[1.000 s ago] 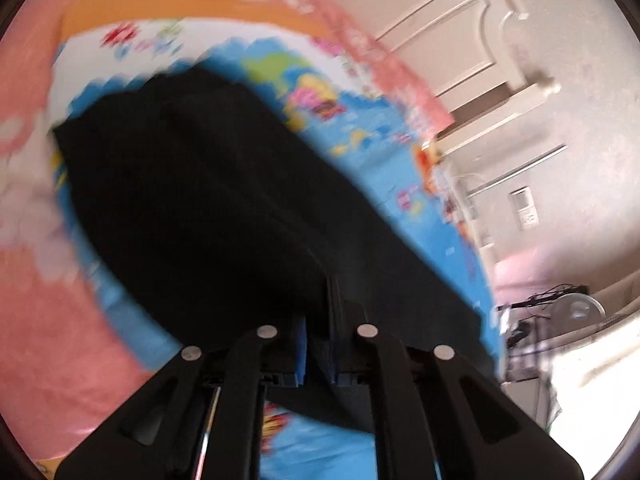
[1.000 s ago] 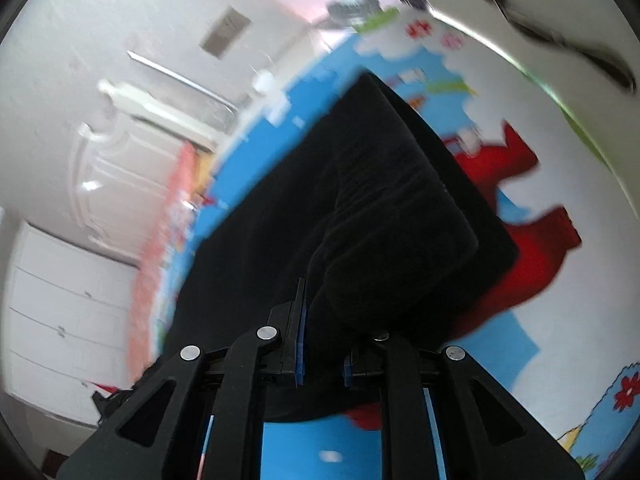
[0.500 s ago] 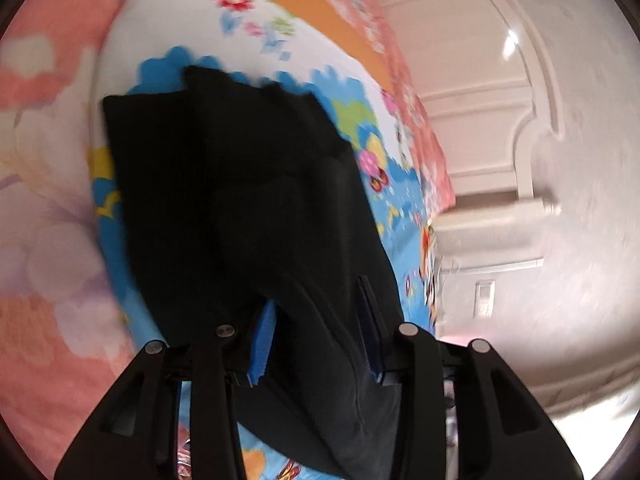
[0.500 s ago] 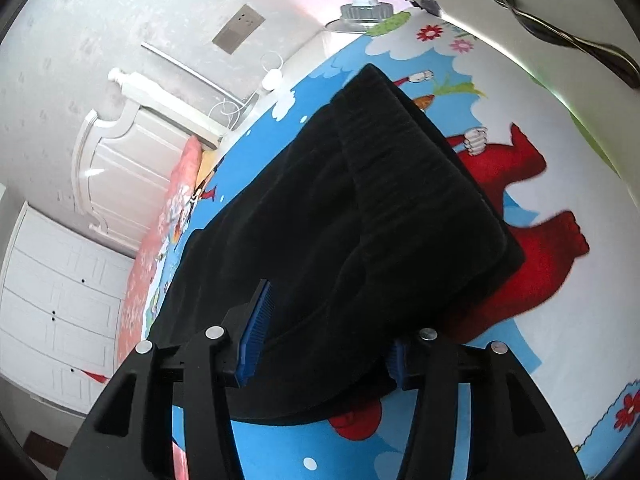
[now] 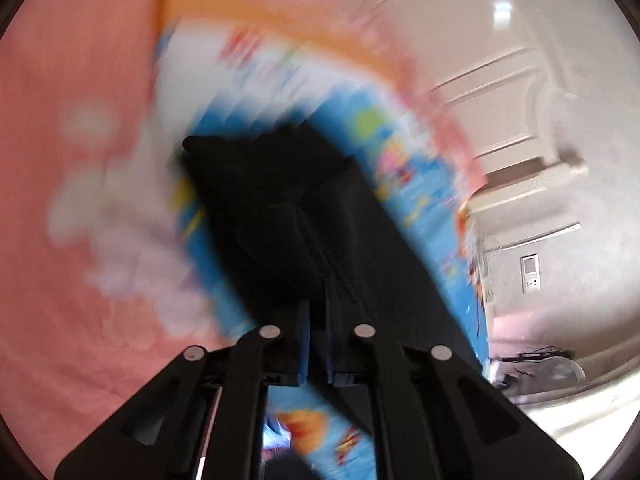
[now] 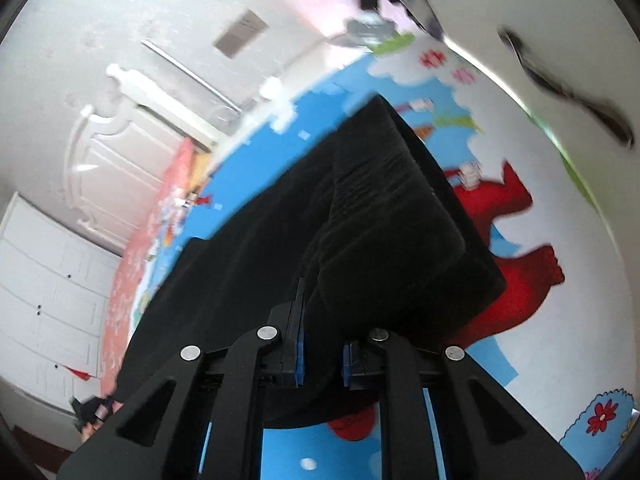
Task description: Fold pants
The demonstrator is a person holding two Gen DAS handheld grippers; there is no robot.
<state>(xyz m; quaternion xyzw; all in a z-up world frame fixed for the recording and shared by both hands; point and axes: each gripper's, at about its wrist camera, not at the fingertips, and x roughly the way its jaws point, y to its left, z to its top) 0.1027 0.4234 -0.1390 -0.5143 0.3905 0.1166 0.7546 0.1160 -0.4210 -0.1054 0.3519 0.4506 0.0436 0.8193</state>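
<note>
Both claws pinch the black fabric pants. Left gripper, a black two-finger tool with blue pads, has its fingers drawn nearly together on a thin fold of the dark cloth, which runs away from the tips across a bright blue cartoon-printed blanket. That blanket lies on a pink floral bedspread, though this view is heavily blurred. Beyond the bed stand a white panelled headboard and a pale textured wall.

Right gripper is clamped on a thicker bunch of the pants; its fingers sit slightly apart with the cloth packed between the blue pads. From this side the garment shows a ribbed band on a doubled-over layer, resting on the blanket over a large red cartoon figure. White cabinet doors fill the left edge, and a dark curved strap-like thing lies at the upper right, too blurred to identify.
</note>
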